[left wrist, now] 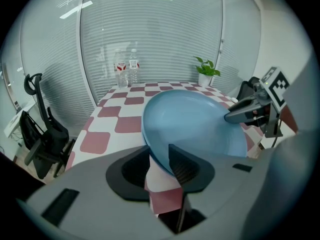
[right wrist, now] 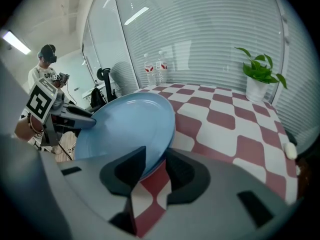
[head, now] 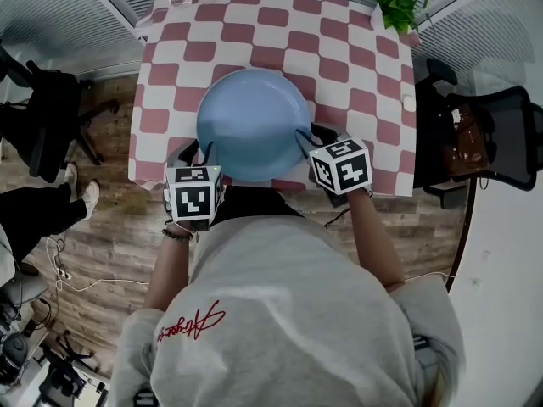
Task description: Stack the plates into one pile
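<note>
The plate [head: 252,124] is smooth with a soft sheen (plastic or glazed, I cannot tell). Under it, the tablecloth [head: 356,66] is matt cloth. At the plate's rim, the left hand-held gripper [left wrist: 161,159] is matt grey plastic, its pads [left wrist: 185,167] black and ribbed. Left of the plate, the floor [head: 102,227] is grained wood.

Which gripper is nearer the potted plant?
Right. The right gripper grips the blue plate on the side toward the potted plant; the left gripper grips its opposite rim, farther away.
</note>
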`<state>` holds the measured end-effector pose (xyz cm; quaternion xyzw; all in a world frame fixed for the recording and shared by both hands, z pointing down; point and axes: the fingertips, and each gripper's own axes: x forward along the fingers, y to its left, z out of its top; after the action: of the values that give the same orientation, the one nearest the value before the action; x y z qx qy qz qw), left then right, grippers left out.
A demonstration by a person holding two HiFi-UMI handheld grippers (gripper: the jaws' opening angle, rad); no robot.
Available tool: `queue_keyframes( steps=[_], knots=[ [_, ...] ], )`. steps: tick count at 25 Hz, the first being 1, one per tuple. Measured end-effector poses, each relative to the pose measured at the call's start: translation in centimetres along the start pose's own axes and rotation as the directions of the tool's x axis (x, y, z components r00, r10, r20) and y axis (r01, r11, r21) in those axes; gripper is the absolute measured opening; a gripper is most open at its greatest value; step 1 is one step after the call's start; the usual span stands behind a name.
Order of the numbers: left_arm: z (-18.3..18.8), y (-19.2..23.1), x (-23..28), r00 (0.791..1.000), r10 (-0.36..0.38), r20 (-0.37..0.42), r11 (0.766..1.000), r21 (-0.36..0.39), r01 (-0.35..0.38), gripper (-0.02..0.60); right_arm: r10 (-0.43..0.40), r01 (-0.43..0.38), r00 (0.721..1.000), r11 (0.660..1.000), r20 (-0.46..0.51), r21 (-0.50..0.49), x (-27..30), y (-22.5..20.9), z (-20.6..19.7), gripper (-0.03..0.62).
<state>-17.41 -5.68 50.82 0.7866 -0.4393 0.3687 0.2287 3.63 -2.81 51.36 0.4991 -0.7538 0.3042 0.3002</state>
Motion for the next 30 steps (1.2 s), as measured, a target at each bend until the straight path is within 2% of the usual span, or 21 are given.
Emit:
queue_keyframes(
  steps=[13,18,22,26,30],
  knots=[
    [-0.1,-0.1,0.3,0.999,-0.025,-0.027,0.999,0.029,0.026,0.137,-0.03,0.028,0.999,0.997,-0.027,-0.07,0.1,-0.1,0.0,0.133],
    [-0.1,-0.1,0.3,0.998,-0.043,-0.041,0.998,0.037,0.044,0.143,-0.018,0.017,1.0,0.998,-0.015,-0.057,0.1,0.0,0.0,0.133],
    [-0.1,0.1,0.1,0.998,-0.069,-0.008,0.998,0.014,0.069,0.144,0.0,0.001,1.0,0.999,0.016,-0.052,-0.1,-0.2,0.2,0.138],
    [0.1,1.4,-0.3,0.998,-0.05,0.027,0.999,0.001,0.05,0.144,-0.002,0.005,0.999,0.997,0.045,-0.076,-0.7,-0.6,0.9,0.14],
    [0.6,2.1,-0.4,0.998,-0.05,0.033,0.999,-0.008,0.05,0.144,0.006,-0.003,1.0,0.995,0.03,-0.104,-0.6,-0.6,0.8,0.144]
  ],
)
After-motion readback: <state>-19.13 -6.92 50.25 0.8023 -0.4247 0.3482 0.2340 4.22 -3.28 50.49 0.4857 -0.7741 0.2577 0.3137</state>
